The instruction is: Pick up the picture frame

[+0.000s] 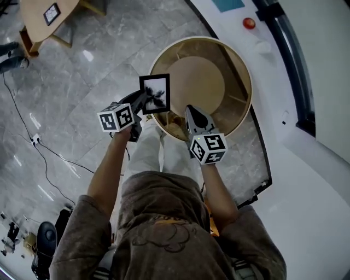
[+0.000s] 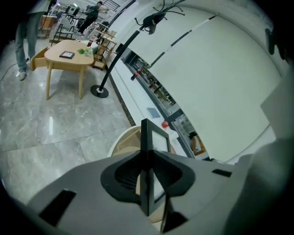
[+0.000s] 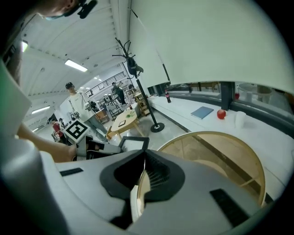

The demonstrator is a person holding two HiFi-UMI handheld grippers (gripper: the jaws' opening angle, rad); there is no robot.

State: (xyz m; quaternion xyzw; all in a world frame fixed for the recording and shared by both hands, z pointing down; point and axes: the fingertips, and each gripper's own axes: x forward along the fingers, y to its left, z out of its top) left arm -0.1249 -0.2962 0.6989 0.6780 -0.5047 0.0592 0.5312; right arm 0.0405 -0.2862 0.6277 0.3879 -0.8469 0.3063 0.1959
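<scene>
Right gripper: the right gripper is nearest the person. Its jaws are pressed together with nothing between them. It hangs over the near rim of the table, probably just kept out of the way, since so light a thing needs only one grip.

Left gripper: the left gripper is slightly farther off and to the left. It is clenched on one side edge of the frame, which runs edge-on between its pads. A thin edge suits narrow jaws.

Picture frame: the small black rectangular picture frame with a dark plant print is in the air above the table's near left rim. Only the jaws touch it, and its face is tipped up toward the person. I judge the pick-up as good as done.

Table: the round light-wood table with a see-through top stands just beyond both grippers.

Far left: a second pale wooden table stands well apart across the grey marble floor. It carries another small dark frame.
</scene>
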